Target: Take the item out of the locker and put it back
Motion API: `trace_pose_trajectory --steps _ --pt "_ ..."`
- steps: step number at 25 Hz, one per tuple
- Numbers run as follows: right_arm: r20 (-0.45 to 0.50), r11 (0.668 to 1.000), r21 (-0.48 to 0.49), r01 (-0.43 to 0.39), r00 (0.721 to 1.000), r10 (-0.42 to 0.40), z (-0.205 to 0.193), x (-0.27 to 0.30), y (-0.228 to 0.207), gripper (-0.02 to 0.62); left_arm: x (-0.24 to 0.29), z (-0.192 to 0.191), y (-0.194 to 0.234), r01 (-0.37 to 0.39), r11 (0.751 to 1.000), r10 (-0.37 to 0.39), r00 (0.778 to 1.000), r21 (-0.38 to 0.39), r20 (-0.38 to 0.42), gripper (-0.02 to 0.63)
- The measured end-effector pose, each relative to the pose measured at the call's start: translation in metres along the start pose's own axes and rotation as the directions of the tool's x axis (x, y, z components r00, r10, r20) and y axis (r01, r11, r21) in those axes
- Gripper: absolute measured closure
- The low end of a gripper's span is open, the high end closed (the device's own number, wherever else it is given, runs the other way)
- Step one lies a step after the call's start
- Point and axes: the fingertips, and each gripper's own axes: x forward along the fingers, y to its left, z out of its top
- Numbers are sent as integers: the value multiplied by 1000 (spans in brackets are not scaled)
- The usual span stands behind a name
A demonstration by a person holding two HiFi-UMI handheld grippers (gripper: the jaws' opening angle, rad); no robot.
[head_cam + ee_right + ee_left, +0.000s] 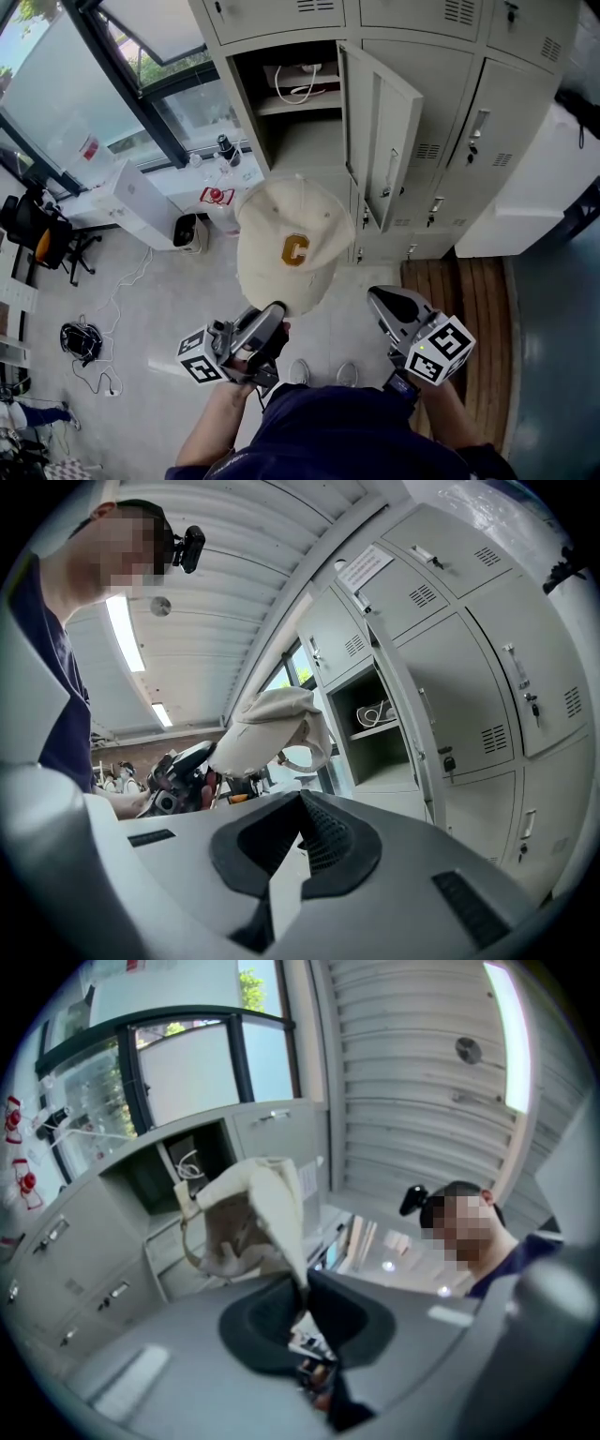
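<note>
The left gripper (pixel 274 317) pinches the cap (pixel 291 225) by its brim near the open locker (pixel 302 141); the right gripper (pixel 377 296) seems pressed together, empty.

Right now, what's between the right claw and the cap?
Nothing. In the right gripper view, open air separates the right claw from the cap, which the left claw pinches.

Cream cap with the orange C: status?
Left gripper shut on brim of cream cloth cap; cap outside grey metal locker. Right gripper shut, empty. Locker door open, white cable on upper shelf.
</note>
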Motion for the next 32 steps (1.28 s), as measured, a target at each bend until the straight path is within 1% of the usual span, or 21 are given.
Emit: trace_pose_trajectory --steps 4,9,12,16,20,26,32 --pt "5 1000 -4 -7 1000 7 3 -7 -6 591 8 -6 2 -14 1000 14 1000 11 -3 584" --pt "-3 1000 -14 -12 1000 12 3 -8 -9 590 14 -3 11 -34 999 34 999 1 21 584" --pt "-9 1000 -22 -11 1000 11 4 -7 -10 591 16 1 22 -46 999 47 998 -18 41 584" --pt "-11 1000 -20 -6 1000 6 5 -2 -14 590 22 8 36 -42 998 44 997 -37 58 584" --pt "-14 1000 -19 15 1000 -15 5 5 -22 589 28 16 52 -29 998 32 998 -53 60 584" --pt "-29 999 -15 47 998 -47 7 40 -37 591 42 42 89 6 996 -1 998 -84 57 585" --pt "-50 997 -13 78 996 -78 13 94 -52 591 50 70 149 14 988 -8 999 -154 44 584"
